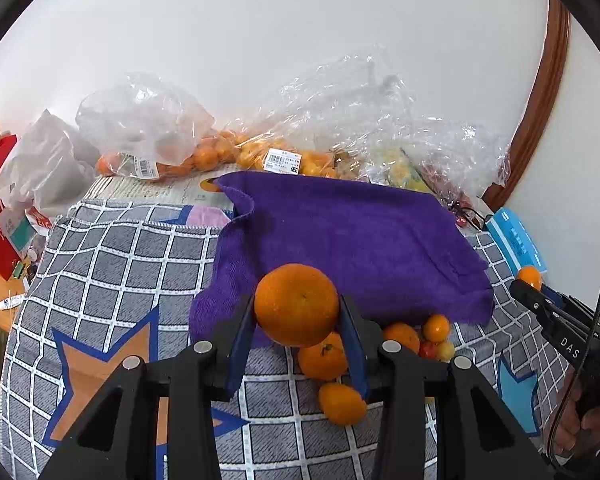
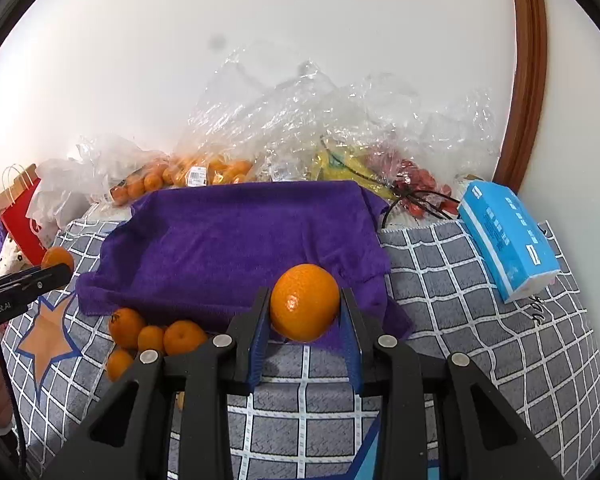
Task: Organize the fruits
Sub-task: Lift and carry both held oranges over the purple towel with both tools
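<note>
**Orange fruit clamped in both hand-held grippers; purple cloth carries no fruit**

Orange rind fills the gap between the blue pads of the left hand-held gripper [image 1: 297, 322]. Its jaws stand narrow and are closed on one large orange [image 1: 296, 304], held clear of the surface. The right hand-held gripper [image 2: 305, 318] is in the same condition: jaws narrow, closed on a second orange [image 2: 305, 302], also held above the surface.

Below and just beyond the left hand-held gripper, a loose cluster of small oranges [image 1: 323, 356] lies on the checked grey mat [image 1: 112, 256], touching or just beside the near edge of the purple towel [image 1: 340, 232]. Two or three smaller red and yellow fruits [image 1: 436, 350] sit in the same cluster; their kind cannot be confirmed at this size.

Progress assessment:
- Purple towel: spread flat, no fruit on it. It is probably the sorting area.
- Fruit in transit: two oranges, one per hand-held gripper.
- Fruit remaining: the loose cluster at the towel edge.
- Further stock: bagged oranges [image 1: 204, 156] in clear plastic against the wall, with bananas [image 2: 340, 164] and red fruit [image 2: 416, 180] in adjoining bags, all unopened or untouched.

The task appears to be at an early stage.
</note>
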A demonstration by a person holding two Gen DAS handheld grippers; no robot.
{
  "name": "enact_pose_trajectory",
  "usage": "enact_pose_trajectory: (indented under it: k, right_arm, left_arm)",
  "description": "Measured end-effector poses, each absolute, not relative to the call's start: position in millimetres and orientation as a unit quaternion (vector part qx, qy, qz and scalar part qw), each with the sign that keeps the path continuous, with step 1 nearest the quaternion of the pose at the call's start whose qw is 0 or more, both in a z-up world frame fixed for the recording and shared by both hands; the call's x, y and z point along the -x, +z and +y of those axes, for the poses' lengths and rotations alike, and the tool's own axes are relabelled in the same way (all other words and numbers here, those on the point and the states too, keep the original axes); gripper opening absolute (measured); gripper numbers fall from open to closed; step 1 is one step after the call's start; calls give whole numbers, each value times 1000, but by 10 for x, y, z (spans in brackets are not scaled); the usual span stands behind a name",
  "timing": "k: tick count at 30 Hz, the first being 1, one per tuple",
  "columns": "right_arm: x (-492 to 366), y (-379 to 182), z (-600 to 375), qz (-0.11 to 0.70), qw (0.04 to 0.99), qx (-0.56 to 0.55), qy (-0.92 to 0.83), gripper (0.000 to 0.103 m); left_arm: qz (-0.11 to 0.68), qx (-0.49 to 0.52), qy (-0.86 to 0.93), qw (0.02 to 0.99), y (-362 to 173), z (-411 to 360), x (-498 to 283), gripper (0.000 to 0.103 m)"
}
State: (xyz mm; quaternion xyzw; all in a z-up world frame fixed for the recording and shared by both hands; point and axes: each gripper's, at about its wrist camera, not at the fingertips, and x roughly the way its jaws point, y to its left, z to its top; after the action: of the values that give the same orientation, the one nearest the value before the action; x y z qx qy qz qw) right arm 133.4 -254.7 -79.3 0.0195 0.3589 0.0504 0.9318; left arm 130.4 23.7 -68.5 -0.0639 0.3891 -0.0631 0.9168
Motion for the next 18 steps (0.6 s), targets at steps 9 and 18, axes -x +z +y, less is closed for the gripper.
enact_pose_trajectory:
  k: [9, 18]
  right_arm:
    - [-1506, -822, -2528, 358, 932, -22, 51, 33]
    - [-1731, -829, -2496, 354, 934, -22, 55, 33]
  left_arm:
    - [384, 63, -59, 919, -707, 182, -1508, 40]
    - [395, 67, -65, 914, -760, 84, -1721, 40]
